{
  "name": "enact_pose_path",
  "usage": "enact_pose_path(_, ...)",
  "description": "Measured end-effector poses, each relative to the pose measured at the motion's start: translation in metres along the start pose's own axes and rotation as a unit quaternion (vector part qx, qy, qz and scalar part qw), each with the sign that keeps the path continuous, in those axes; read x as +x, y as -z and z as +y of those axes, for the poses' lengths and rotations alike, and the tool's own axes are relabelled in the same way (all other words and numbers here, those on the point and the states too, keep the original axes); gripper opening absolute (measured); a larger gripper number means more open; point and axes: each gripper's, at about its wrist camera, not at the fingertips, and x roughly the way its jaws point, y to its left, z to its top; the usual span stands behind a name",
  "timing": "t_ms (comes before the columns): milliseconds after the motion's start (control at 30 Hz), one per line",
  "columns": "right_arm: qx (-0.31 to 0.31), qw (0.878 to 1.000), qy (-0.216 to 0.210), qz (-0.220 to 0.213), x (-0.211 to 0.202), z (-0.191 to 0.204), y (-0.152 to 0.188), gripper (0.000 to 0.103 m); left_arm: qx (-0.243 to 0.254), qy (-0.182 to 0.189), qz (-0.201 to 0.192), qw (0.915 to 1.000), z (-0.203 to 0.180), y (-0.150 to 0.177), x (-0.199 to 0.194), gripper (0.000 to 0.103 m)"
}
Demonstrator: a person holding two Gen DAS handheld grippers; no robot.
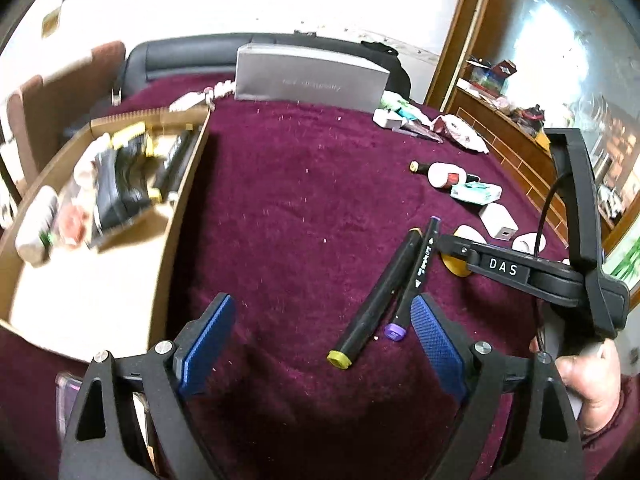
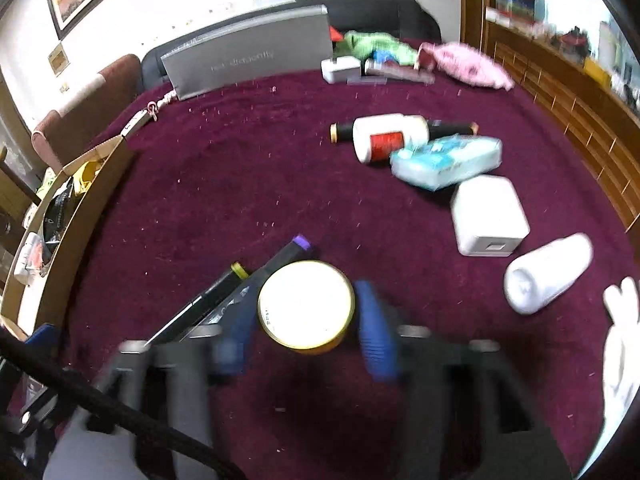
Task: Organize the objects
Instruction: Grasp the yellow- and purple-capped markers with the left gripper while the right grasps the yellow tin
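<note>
At the far left stands the cardboard box point(image 1: 188, 184), open-topped and part filled at its far end, with bare floor at the near end. Its tall right wall runs away from the viewer along the edge of the maroon cloth point(image 1: 288, 208) that covers the surface; whether that surface is a desk or a bed is hard to say.

The left tongs point(image 1: 320, 344) hang released, blue pads wide apart and holding nothing. Two black markers lie just ahead and to their right, side by side and touching: the yellow-capped marker point(image 1: 376, 296) and the purple-capped marker point(image 1: 412, 280). Their long axes run from near-left to far-right, so the near caps point toward the left tongs, and the purple cap sits just beside the right pad. The left hand is clearly nearer to them.

Right of the markers, the right tongs point(image 2: 306, 312) bracket a round yellow-rimmed tin point(image 2: 306, 306). The pads are blurred, so they seem clenched on it, though contact is not certain. The tin sits just beside the far ends of the markers.

Farther right lie a white charger point(image 2: 488, 216), a white bottle point(image 2: 548, 272), a tissue pack point(image 2: 448, 160) and a red-labelled bottle point(image 2: 388, 136).

Between the markers and the box the cloth is open, so the likely carry leftward is unobstructed; only the box wall needs clearing.
</note>
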Motion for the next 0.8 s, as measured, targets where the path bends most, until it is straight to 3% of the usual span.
enact_pose_path(200, 0.032, 0.999, -0.005, -0.023, -0.01, -0.019, 0.003, 0.038, 0.026, -0.024, 0.015, 0.9993, -0.006, -0.009, 0.018, 0.08)
enact_pose_path(433, 0.073, 0.995, -0.053, -0.039, -0.013, -0.039, 0.006, 0.038, 0.073, -0.048, 0.045, 0.9951, -0.021, -0.01, 0.048, 0.079)
enact_pose_path(500, 0.07, 0.995, -0.055, -0.038, -0.012, -0.038, 0.006, 0.039, 0.086, -0.051, 0.052, 0.9937, -0.024, -0.011, 0.055, 0.074)
enact_pose_path(567, 0.069, 0.995, -0.056, -0.038, -0.012, -0.037, 0.006, 0.039, 0.091, -0.047, 0.062, 0.9928, -0.026, -0.013, 0.061, 0.056)
enact_pose_path(600, 0.069, 0.995, -0.058, -0.038, -0.012, -0.037, 0.007, 0.039, 0.09, -0.042, 0.066, 0.9929, -0.026, -0.015, 0.062, 0.053)
enact_pose_path(800, 0.076, 0.994, -0.071, -0.029, -0.009, -0.039, 0.009, 0.041, 0.106, -0.036, 0.084, 0.9902, -0.031, -0.024, 0.076, 0.051)
